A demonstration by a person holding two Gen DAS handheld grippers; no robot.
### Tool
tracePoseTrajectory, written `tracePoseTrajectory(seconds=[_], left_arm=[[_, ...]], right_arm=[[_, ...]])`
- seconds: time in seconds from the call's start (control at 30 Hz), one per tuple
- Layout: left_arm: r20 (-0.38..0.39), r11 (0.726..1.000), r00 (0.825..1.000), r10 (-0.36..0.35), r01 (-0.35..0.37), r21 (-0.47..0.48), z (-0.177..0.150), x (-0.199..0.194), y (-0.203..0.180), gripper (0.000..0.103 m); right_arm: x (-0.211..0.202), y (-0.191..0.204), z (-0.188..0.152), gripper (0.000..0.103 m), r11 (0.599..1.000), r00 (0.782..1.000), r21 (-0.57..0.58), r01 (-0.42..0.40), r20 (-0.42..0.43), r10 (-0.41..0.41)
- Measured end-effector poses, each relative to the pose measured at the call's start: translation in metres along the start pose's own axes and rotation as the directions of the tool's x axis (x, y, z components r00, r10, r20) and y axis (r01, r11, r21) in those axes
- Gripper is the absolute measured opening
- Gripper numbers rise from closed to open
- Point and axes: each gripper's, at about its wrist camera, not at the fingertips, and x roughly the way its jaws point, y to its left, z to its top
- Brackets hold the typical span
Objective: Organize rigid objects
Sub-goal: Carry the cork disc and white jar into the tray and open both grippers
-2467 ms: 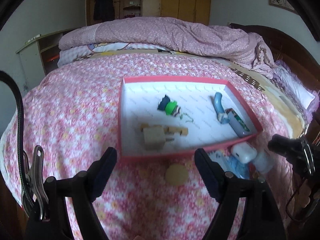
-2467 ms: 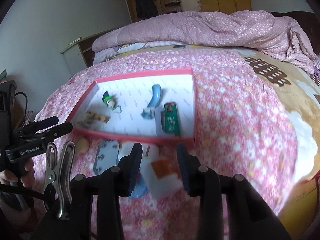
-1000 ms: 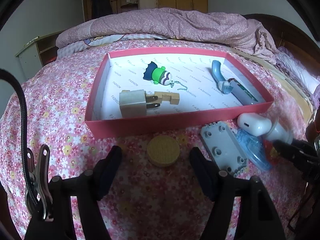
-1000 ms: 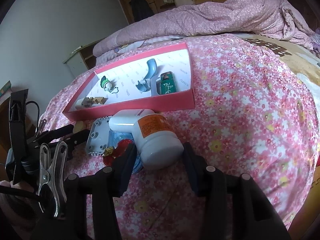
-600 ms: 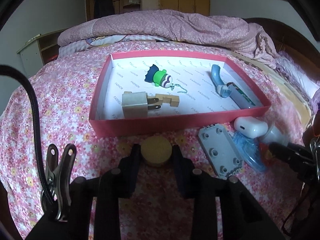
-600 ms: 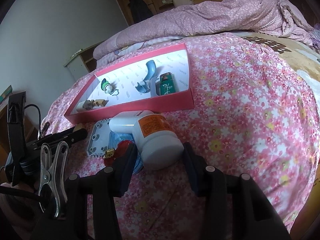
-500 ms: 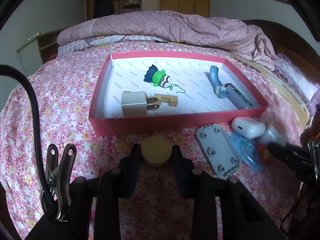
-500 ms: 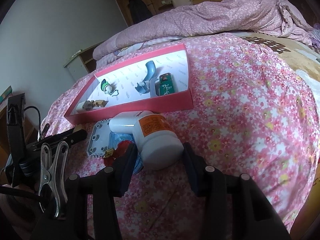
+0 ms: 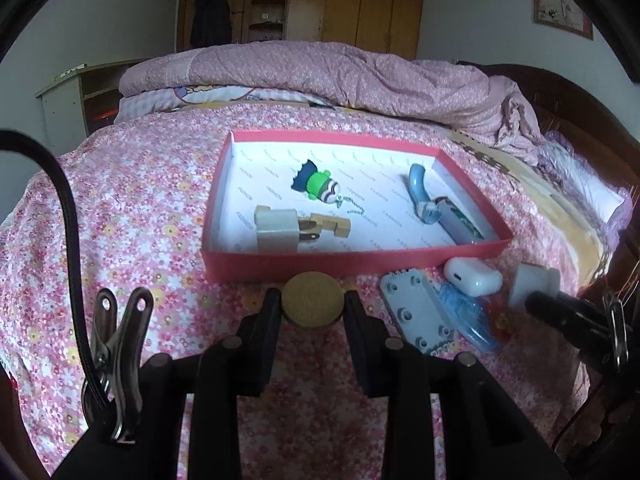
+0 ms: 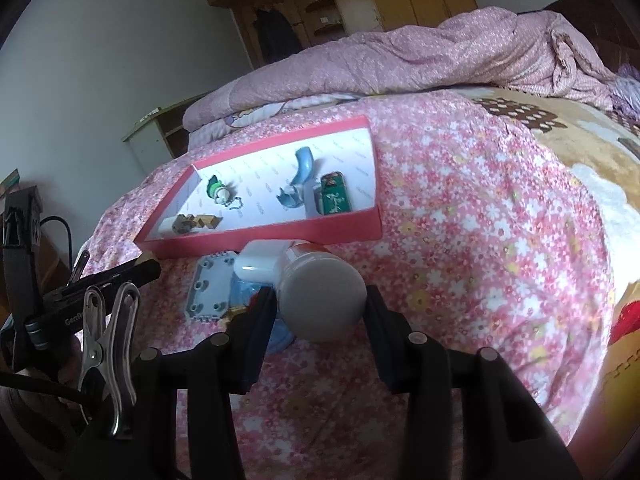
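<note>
**Both grippers loaded up, red tray sitting on the bed**

So the left gripper (image 9: 313, 307) has its fingers (image 9: 269, 312) clamped on either side of a round tan disc (image 9: 313, 305), looks like a wooden puck or cap, held just in front of the near wall of the red tray (image 9: 352, 264). It sits right at the fingertips, over the pink floral bedspread (image 9: 132, 216).

The right gripper (image 10: 320, 304) is gripping a white bottle (image 10: 320, 300) with an orange label, bottom end facing the camera, squeezed between both fingers (image 10: 262, 312). The bottle sits just short of the tray's front wall, near its right end.

Inside the tray: a beige plug adapter (image 9: 278, 229) at the front left, a small wooden block (image 9: 332, 225) touching its prongs, a little green and navy keychain figure (image 9: 320, 185) with a chain behind those, and along the right side a curved light blue tool (image 9: 420, 194) next to a green-printed tin (image 10: 335, 198).

Outside the tray on the bedspread, off its front right corner, there's a grey plate with holes (image 9: 416, 312), a clear blue plastic thing (image 9: 464, 312) partly under it, a white earbud case (image 9: 472, 277) and something small and red (image 9: 502, 322) I can't identify. These are all bunched together, touching or nearly so.

A rumpled pink quilt (image 9: 320, 76) is piled at the far end of the bed.
</note>
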Motion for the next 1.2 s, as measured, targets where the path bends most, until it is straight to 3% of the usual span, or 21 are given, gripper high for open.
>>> tracePoseTrajectory(seconds=[0.5, 0.87, 1.2], left_arm=[[0.039, 1.000, 0.999, -0.009, 0.010, -0.020, 0.035, 0.002, 0.014, 0.033], [0.018, 0.999, 1.000, -0.007, 0.008, -0.037, 0.073, 0.039, 0.020, 0.033], [-0.015, 0.997, 1.000, -0.016, 0.015, -0.076, 0.080, 0.071, 0.026, 0.033]], right_arm=[[-0.003, 0.014, 0.029, 0.045, 0.999, 0.999, -0.037, -0.016, 0.027, 0.017], [0.021, 0.040, 0.052, 0.045, 0.993, 0.998, -0.100, -0.055, 0.013, 0.056], [0.046, 0.051, 0.055, 0.045, 0.992, 0.999, -0.119, -0.044, -0.038, 0.039]])
